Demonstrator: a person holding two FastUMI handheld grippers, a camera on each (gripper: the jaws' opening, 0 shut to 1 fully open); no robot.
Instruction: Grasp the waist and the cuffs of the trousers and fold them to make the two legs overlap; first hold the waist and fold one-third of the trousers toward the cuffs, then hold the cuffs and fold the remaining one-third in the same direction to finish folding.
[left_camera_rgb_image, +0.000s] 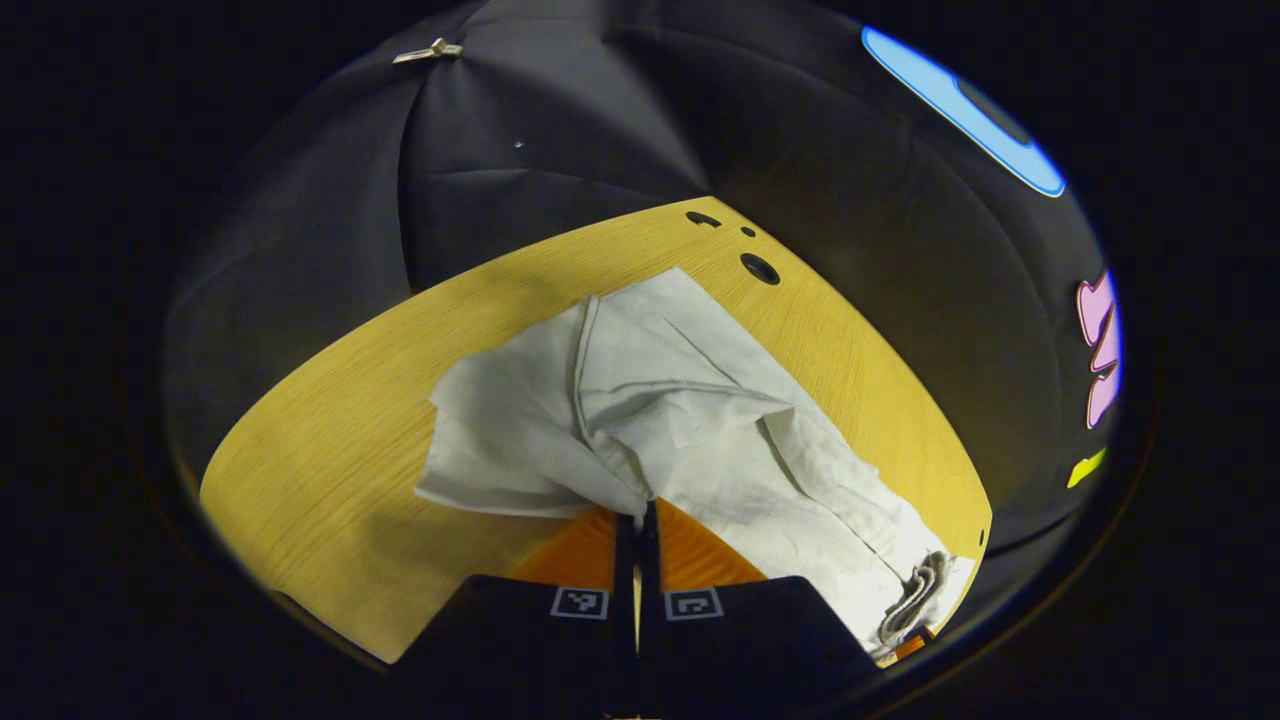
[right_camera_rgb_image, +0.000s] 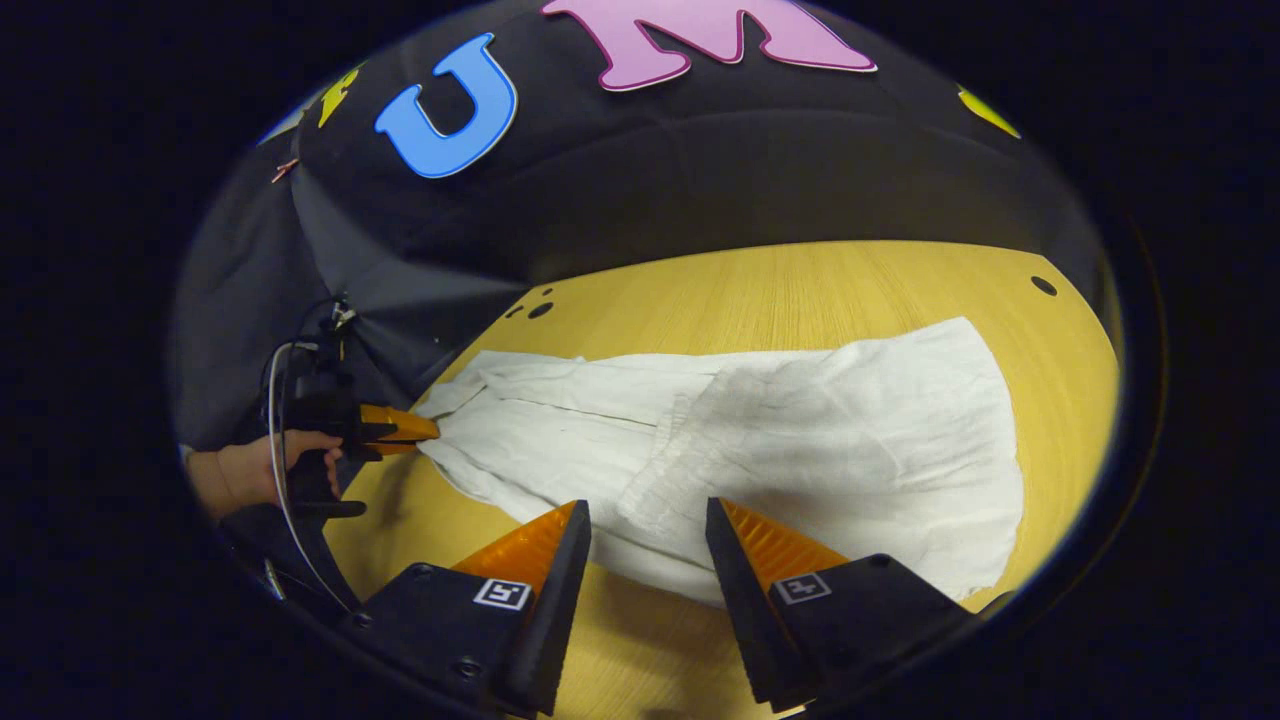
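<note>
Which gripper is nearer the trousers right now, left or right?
Left. The left gripper is shut on the end of the white trousers. The right gripper is open at their near edge, fingers either side of the cloth, not gripping.

trousers (right_camera_rgb_image: 800, 440) | white, crinkled cloth | lying flat lengthwise across wooden table (right_camera_rgb_image: 800, 290) | near end bunched, wrinkled

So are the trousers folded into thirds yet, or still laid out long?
Laid out long: the trousers stretch across the table, one end pinched by the left gripper.
</note>
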